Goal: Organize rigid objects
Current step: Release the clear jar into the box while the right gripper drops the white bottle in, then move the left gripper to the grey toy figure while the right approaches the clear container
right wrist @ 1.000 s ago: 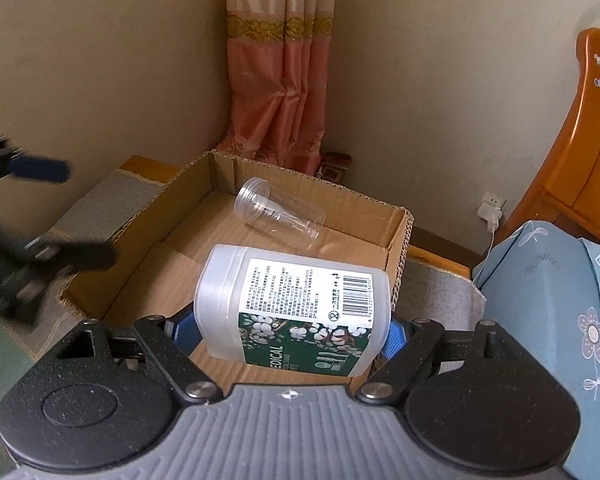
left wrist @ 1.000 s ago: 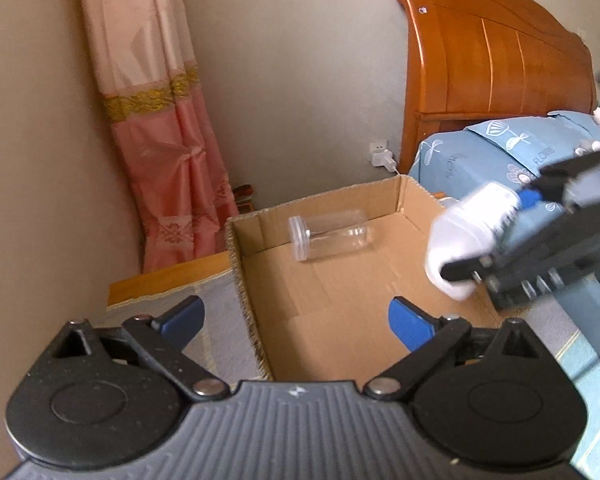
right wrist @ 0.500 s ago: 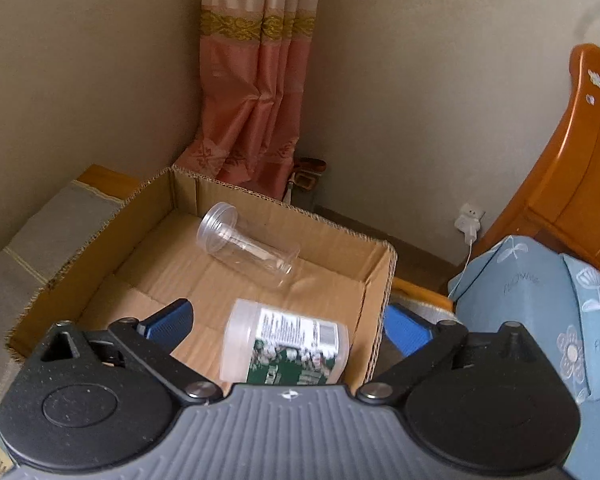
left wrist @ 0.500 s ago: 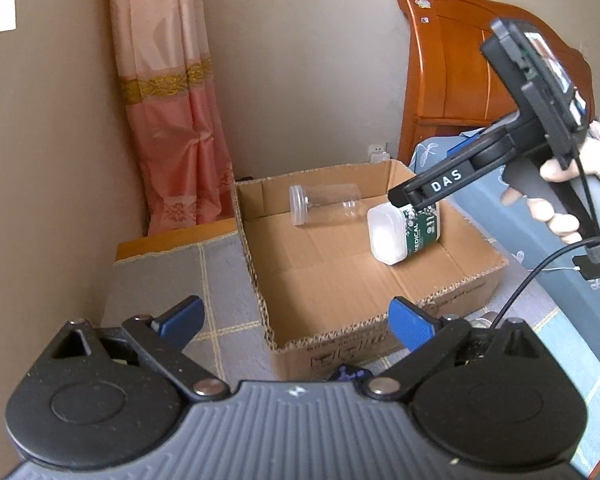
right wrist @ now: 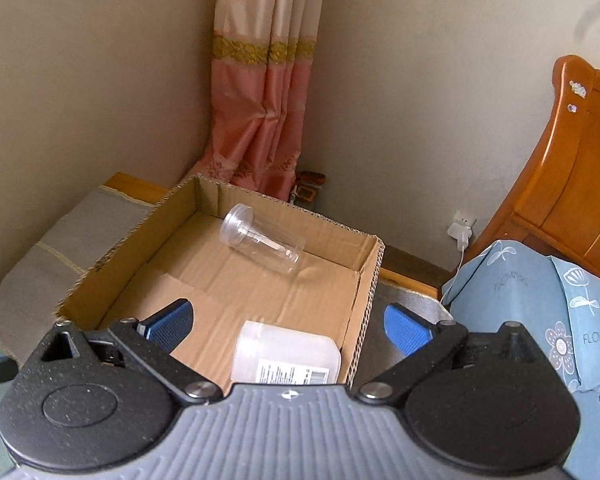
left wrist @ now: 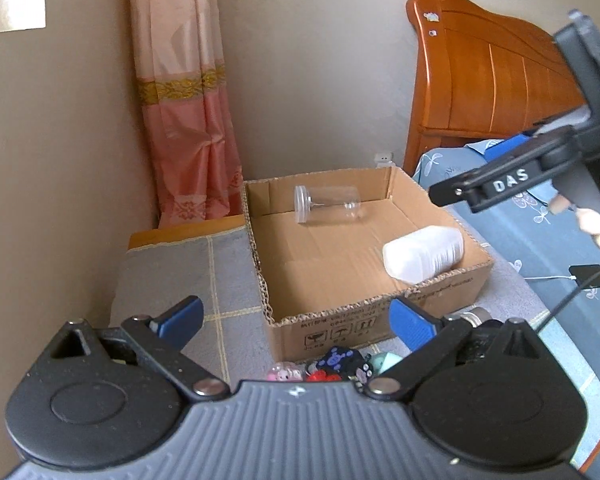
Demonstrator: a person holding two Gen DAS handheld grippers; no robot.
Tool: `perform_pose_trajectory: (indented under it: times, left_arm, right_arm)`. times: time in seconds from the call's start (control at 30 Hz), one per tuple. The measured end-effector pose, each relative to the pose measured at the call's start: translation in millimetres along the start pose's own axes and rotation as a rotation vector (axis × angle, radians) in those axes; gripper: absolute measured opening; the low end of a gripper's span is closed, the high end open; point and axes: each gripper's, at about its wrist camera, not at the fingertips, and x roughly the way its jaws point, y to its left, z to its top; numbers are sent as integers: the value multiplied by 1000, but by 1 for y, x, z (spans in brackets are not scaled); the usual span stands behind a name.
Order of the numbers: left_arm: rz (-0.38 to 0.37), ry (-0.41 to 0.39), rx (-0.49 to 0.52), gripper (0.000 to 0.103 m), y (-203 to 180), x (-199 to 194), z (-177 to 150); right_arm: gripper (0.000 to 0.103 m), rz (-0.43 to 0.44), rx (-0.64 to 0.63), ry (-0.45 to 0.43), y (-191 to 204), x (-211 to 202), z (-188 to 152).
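An open cardboard box point(left wrist: 380, 312) point(right wrist: 364, 280) stands on a grey mat. Inside it a clear plastic jar point(left wrist: 326, 204) point(right wrist: 260, 238) lies on its side at the back, and a white plastic bottle point(left wrist: 422, 254) point(right wrist: 286, 356) lies on its side near the right wall. My left gripper point(left wrist: 296, 320) is open and empty, in front of the box. My right gripper point(right wrist: 286, 326) is open and empty, raised above the white bottle; it shows at the right edge of the left wrist view point(left wrist: 500, 184).
Small colourful toys point(left wrist: 332, 366) and a metal-capped object point(left wrist: 470, 316) lie on the mat in front of the box. A bed with blue floral sheets point(right wrist: 540, 300) and wooden headboard point(left wrist: 492, 80) stands to the right. A pink curtain point(right wrist: 260, 100) hangs behind.
My right gripper opened, let the white bottle fall into the box, and rose up and back to the right. My left gripper pulled back from the box.
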Motion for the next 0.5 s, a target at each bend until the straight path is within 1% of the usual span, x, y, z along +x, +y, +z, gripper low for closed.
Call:
perform_pose_trajectory:
  times: [0.17,0.27,0.43,0.5]
  left_arm:
    - [12,-7,12,99,-7,-9,-11]
    - [18,-11,16,99,-10,-13,-20]
    - [13,16,-21,100,-11,-15,-39]
    - [19,29,-30,100,-13,-13,-48]
  right_arm:
    - [103,13,27,-23,1,-27,-20]
    - [103,19,51,-31,2,-40,-38]
    - [103,4,77,-24,10,-52,-81]
    - [103,-9,107,-24,13,-55,-101]
